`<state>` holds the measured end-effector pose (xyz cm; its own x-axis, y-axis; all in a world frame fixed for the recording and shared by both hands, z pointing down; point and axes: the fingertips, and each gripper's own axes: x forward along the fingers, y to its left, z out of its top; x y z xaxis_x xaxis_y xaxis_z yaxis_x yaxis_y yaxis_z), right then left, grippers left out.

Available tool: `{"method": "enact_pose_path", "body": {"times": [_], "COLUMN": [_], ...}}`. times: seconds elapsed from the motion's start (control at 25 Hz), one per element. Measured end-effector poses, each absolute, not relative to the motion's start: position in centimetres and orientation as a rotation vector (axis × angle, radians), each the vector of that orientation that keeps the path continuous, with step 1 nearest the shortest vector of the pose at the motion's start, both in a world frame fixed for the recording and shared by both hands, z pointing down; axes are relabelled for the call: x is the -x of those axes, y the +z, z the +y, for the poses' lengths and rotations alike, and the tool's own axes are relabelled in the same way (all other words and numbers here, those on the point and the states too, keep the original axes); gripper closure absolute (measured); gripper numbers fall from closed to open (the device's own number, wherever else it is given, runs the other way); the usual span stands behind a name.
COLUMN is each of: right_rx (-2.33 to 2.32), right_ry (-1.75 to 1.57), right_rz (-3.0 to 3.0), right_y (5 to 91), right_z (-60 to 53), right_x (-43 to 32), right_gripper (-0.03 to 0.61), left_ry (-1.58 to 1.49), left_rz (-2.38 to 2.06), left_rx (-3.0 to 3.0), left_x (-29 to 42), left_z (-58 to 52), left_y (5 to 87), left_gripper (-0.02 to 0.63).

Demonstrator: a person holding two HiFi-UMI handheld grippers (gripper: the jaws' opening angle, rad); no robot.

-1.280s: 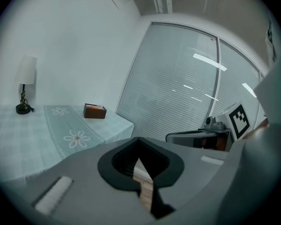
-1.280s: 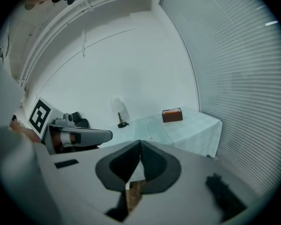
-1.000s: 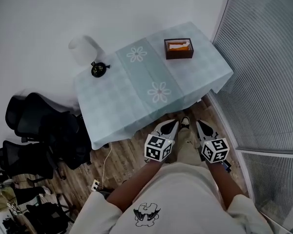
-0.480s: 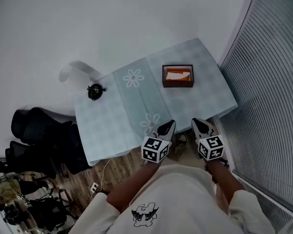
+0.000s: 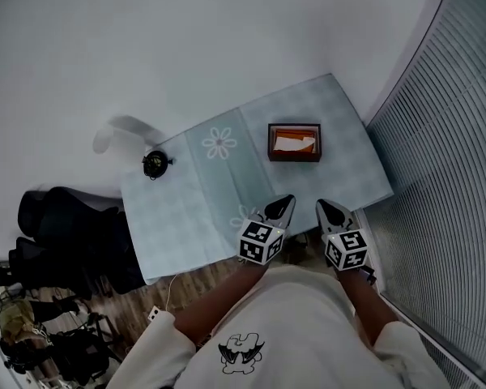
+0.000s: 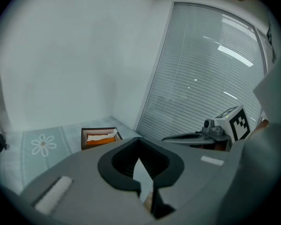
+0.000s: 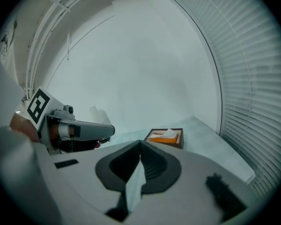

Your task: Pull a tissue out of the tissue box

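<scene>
A brown tissue box (image 5: 294, 142) stands on the far right part of the table (image 5: 344, 148), with a white tissue poking up from an orange pack inside it. Both grippers hover side by side at the table's near edge, well short of the box. My left gripper (image 5: 284, 204) is shut and holds nothing. My right gripper (image 5: 323, 208) is shut and empty too. In the left gripper view the box (image 6: 100, 138) lies ahead to the left of the closed jaws (image 6: 139, 139). In the right gripper view the box (image 7: 166, 137) sits just right of the closed jaws (image 7: 140, 142).
A pale checked cloth with a flowered runner (image 5: 223, 164) covers the table. A small black object (image 5: 155, 164) and a white rounded thing (image 5: 113, 133) are at its far left. Black office chairs (image 5: 69, 233) stand left of the table. Window blinds (image 5: 445, 185) close the right side.
The person has stepped up to the table. Both grippers have moved forward from over the floor to the table's near edge, and the tissue box is now closer to them.
</scene>
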<state>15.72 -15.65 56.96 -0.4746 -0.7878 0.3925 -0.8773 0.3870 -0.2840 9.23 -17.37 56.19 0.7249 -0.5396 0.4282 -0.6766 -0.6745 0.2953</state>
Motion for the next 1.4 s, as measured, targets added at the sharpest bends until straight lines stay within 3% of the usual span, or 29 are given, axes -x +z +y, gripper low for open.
{"method": "enact_pose_path", "body": {"times": [0.92,1.4], "right_rx": [-1.347,-1.276], "right_ry": [0.517,0.513], "right_rz": [-2.352,-2.190], "right_y": [59.4,65.9], "right_z": [-25.3,-31.5], "right_x": [-14.6,-14.1], "right_gripper": [0.565,0.539], "left_ry": [0.446,0.576], "left_rz": [-1.006,-1.061], "left_rx": [-2.390,-2.251], "left_x": [-6.4,-6.4], "left_z": [-26.0,-33.5], "left_y": [60.5,67.2], "left_gripper": [0.607,0.607]}}
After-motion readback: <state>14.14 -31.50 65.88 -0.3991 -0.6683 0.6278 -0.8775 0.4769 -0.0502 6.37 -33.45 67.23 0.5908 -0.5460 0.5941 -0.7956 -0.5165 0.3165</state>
